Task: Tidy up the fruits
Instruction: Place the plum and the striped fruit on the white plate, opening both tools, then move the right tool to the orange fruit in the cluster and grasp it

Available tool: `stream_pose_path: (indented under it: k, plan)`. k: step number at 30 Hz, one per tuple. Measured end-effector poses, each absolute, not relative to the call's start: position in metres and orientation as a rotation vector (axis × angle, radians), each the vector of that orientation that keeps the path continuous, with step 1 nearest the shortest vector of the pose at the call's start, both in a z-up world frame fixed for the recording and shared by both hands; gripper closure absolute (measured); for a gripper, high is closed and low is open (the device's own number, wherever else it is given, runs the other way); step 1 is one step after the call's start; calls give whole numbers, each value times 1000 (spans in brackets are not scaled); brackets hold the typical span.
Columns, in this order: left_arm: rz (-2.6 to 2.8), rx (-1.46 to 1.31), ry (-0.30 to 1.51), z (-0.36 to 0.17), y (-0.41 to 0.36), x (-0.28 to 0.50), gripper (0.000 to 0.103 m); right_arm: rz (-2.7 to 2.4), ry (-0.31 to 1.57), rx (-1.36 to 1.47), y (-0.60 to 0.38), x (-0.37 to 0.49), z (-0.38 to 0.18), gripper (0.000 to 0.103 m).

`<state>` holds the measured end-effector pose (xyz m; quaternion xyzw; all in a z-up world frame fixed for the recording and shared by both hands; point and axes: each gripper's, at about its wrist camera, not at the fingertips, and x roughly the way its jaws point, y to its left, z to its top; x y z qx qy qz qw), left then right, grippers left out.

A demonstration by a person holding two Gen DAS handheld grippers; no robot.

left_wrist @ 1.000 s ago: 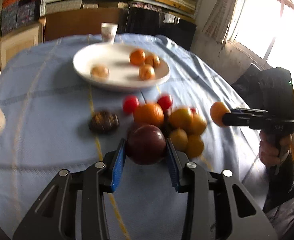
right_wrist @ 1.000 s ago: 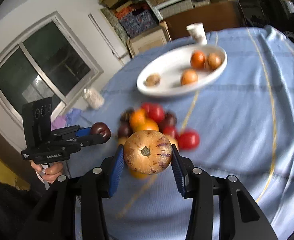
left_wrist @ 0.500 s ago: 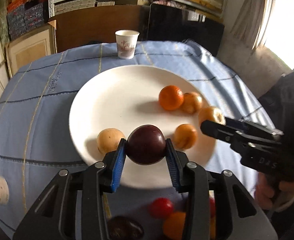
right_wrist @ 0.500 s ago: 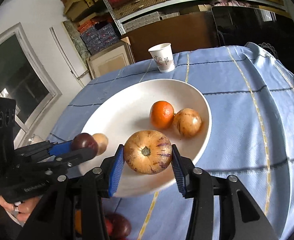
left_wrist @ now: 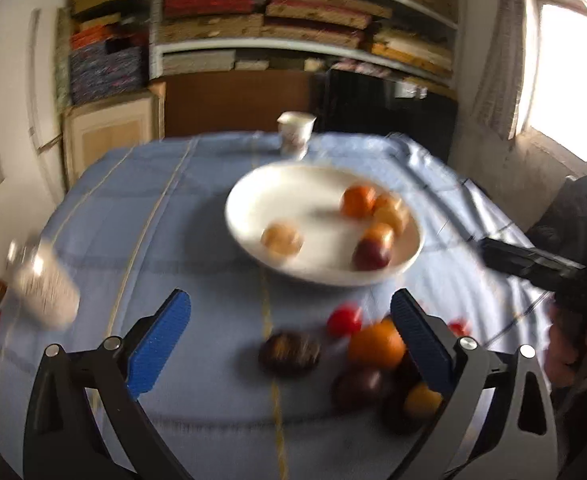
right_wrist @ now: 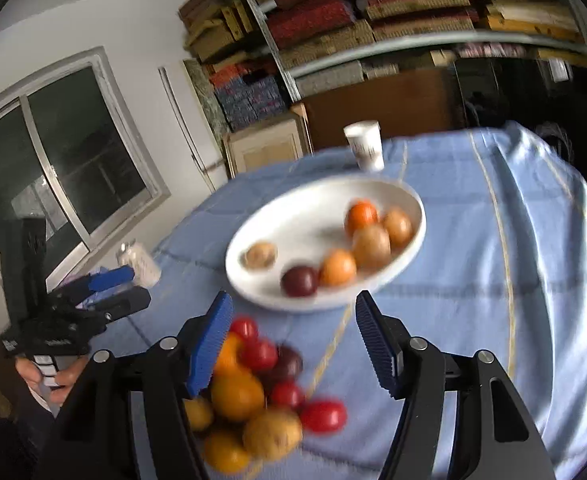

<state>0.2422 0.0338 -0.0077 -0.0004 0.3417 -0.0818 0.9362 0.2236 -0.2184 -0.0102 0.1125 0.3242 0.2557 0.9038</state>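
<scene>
A white plate (left_wrist: 253, 188) (right_wrist: 293, 208) on the blue tablecloth holds several fruits, among them a dark purple one (left_wrist: 371, 255) (right_wrist: 299, 281) and a yellowish striped one (right_wrist: 370, 245). A pile of loose fruits (left_wrist: 377, 364) (right_wrist: 253, 384) lies on the cloth nearer to me. My left gripper (left_wrist: 289, 340) is open and empty, above the cloth in front of the plate; it also shows in the right wrist view (right_wrist: 117, 288). My right gripper (right_wrist: 291, 340) is open and empty above the pile's edge. In the left wrist view the right gripper's body (left_wrist: 529, 264) is at the right; its fingertips do not show.
A paper cup (left_wrist: 295, 136) (right_wrist: 365, 146) stands behind the plate. A white jar (left_wrist: 43, 280) (right_wrist: 139, 264) stands at the table's left. Shelves with stacked goods fill the back wall. The frames are motion-blurred.
Both grippers have opened and let go of their fruits, which now lie on the plate. Both grippers have pulled back from the plate toward the pile.
</scene>
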Motion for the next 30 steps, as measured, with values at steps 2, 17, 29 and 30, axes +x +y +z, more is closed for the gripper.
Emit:
stream_pose_path:
  k: [2, 17, 29, 30]
  plan:
    - [-145, -7, 749, -21, 39, 236, 5, 527, 705, 270, -222, 214, -19, 37]
    - [-5, -80, 829, -47, 70, 229, 5, 478, 761, 182, -212, 200, -33, 29]
    - [-15, -52, 864, -55, 62, 232, 5, 521, 706, 112, -198, 188, -26, 29]
    - [-15, -55, 864, -55, 62, 232, 5, 531, 698, 92, -194, 186, -25, 29]
